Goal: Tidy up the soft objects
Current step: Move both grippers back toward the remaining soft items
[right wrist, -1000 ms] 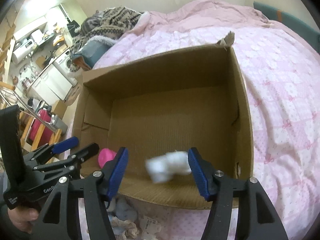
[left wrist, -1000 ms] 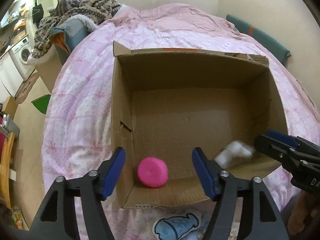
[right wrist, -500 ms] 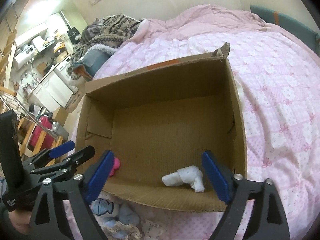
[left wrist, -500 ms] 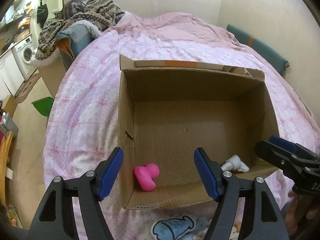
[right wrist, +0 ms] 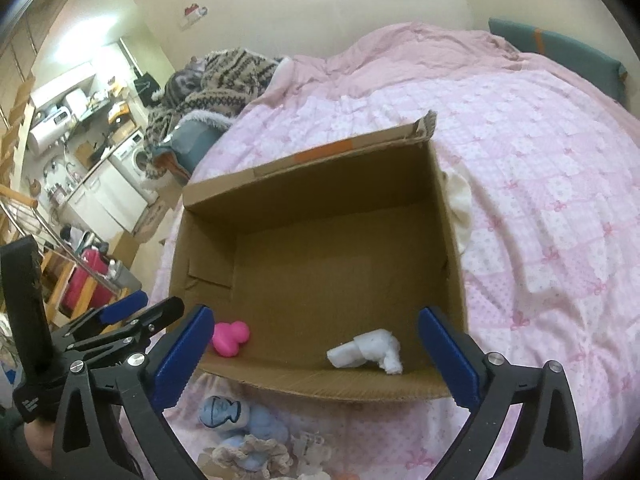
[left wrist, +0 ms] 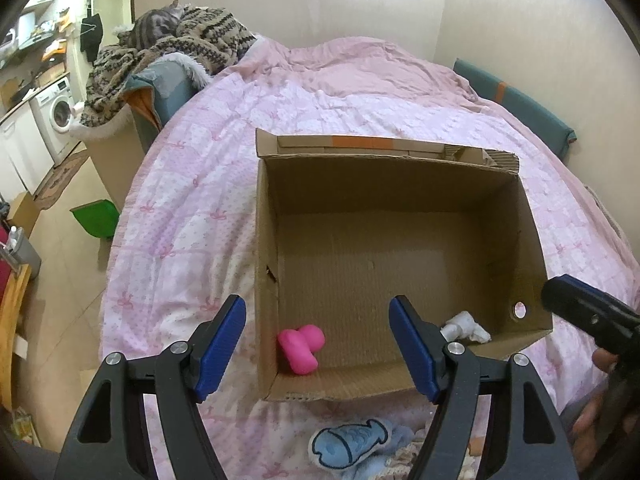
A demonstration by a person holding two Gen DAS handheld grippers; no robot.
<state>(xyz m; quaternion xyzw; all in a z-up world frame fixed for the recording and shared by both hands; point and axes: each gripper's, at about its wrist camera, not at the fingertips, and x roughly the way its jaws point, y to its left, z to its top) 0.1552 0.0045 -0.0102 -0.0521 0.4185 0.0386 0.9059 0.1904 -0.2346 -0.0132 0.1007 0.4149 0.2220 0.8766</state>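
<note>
An open cardboard box point(left wrist: 400, 168) stands on the pink bed; it also shows in the right wrist view point(right wrist: 320, 156). A pink soft toy point(left wrist: 301, 346) lies in its near left corner, also seen in the right wrist view point(right wrist: 231, 338). A white soft piece point(left wrist: 464, 326) lies near the right wall, also in the right wrist view point(right wrist: 366, 350). My left gripper point(left wrist: 318, 350) is open and empty above the near edge. My right gripper point(right wrist: 320, 354) is open and empty, wide apart, over the near edge. A blue fish toy point(left wrist: 348, 444) and other soft items point(right wrist: 248, 452) lie on the bed before the box.
The pink quilt point(left wrist: 192, 208) covers the bed. A patterned blanket pile point(left wrist: 168, 52) with a cat lies at the far left. A green dustpan point(left wrist: 96, 218) and a washing machine point(left wrist: 60, 116) stand on the floor to the left. A teal headboard point(left wrist: 516, 104) runs along the right wall.
The pink toy and the white piece fell from the grippers and came to rest on the box floor. Both grippers pulled back from the box, and the right one opened wider.
</note>
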